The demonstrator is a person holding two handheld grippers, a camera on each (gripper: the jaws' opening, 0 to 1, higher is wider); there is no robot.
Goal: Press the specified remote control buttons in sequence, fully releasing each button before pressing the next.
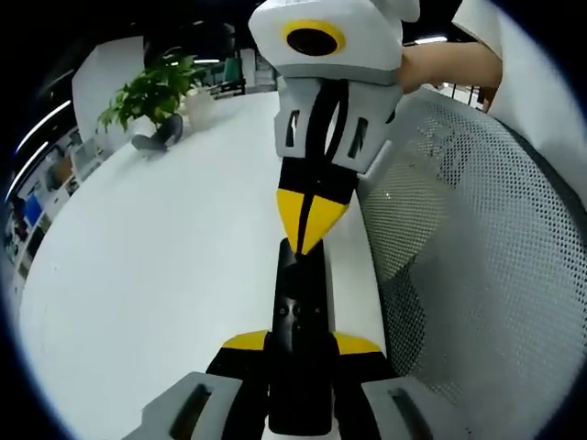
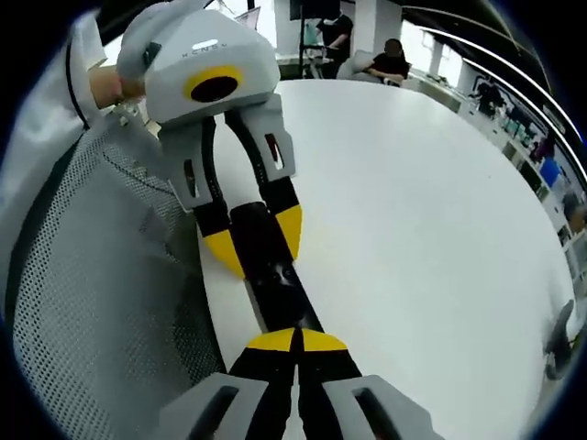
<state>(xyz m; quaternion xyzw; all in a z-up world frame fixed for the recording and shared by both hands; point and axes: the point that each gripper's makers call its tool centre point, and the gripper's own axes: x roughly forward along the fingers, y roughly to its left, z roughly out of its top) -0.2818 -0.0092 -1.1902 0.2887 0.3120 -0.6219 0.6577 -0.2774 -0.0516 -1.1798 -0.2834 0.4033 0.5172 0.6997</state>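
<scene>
The left gripper (image 1: 298,353) is clamped on the near end of the black remote control (image 1: 298,339); its yellow-tipped jaws stand on either side of the body and hold it flat above the white table (image 1: 165,275). In the right gripper view the same grip shows from the far side, with the remote control (image 2: 275,275) running between the two tools.

The right gripper (image 2: 295,341) has its jaws brought together into one point. That point rests on, or just over, the upper face of the remote control; contact cannot be confirmed. In the left gripper view the right gripper (image 1: 310,240) comes in from above, with its yellow tip at the button area.

Procedure for this step, as judged:
1. Keep the left clamp steady and level.
2. Press straight down along the tip axis, on one button only.
3. Lift the tip fully clear before moving along to the next button.
4. Avoid side load, which could twist the remote control in the clamp.

Beside the table edge is a grey mesh chair back (image 1: 477,247). Farther off, a potted plant (image 1: 151,96) stands on the table.
</scene>
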